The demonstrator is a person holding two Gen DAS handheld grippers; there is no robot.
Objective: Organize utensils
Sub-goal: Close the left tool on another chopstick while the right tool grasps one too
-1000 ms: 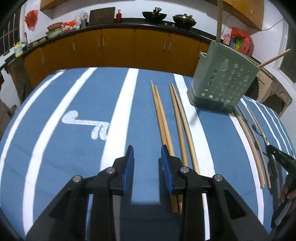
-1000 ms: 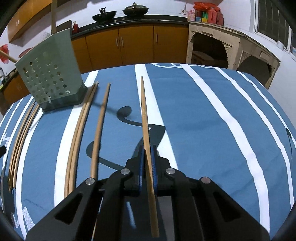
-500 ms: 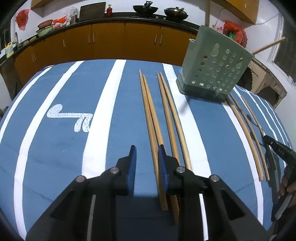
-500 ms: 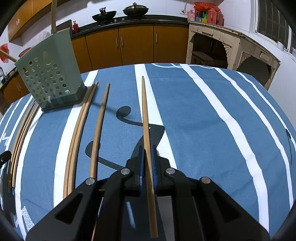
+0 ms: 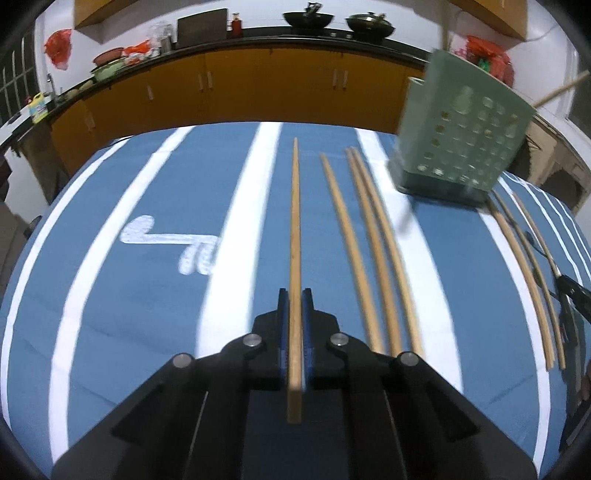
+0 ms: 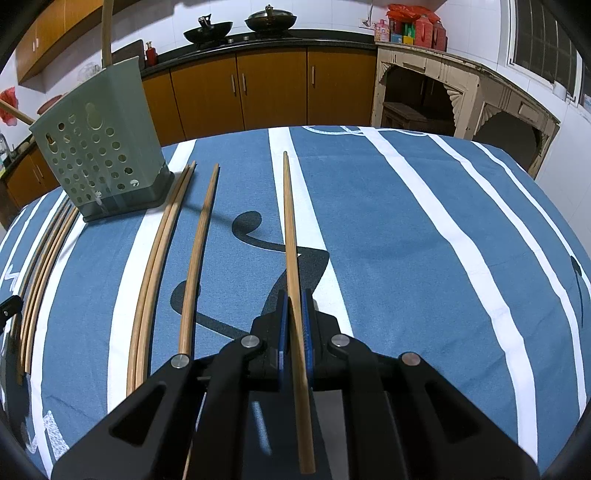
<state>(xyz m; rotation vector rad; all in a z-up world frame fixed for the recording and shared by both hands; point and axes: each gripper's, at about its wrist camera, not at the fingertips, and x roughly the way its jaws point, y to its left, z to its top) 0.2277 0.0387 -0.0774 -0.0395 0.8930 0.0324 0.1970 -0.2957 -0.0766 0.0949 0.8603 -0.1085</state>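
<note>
**A:** Left wrist view first: one wooden chopstick (image 5: 294,258) is pinched between the blue pads of the left tool (image 5: 294,295), jaws pressed tight against it. It is held pointing straight ahead over the blue-and-white striped cloth (image 5: 110,295) that covers the surface. Its thick end pokes out behind the pads.

**B:** Same thing is seen on the other side tbh. In the right wrist view a second chopstick (image 6: 291,240) is clamped in the right tool (image 6: 294,295), jaws closed on it too, and it is tilted a little to the left toward its tip.

**A:** Loose ones are laid out just right of the held stick in the left view: a single chopstick (image 5: 347,236), then a touching pair (image 5: 384,251). More sticks (image 5: 524,266) are spotted further right, past the holder.

**B:** The green perforated utensil holder (image 5: 465,136) is stood on the cloth at the far right of that view, looking tilted and a bit blurred. A couple of sticks are seen poking out of its top; how many can't be told.

**A:** Behind it all, orange cabinets (image 6: 273,88) and two dark woks (image 6: 208,31) on the counter are visible.
</note>
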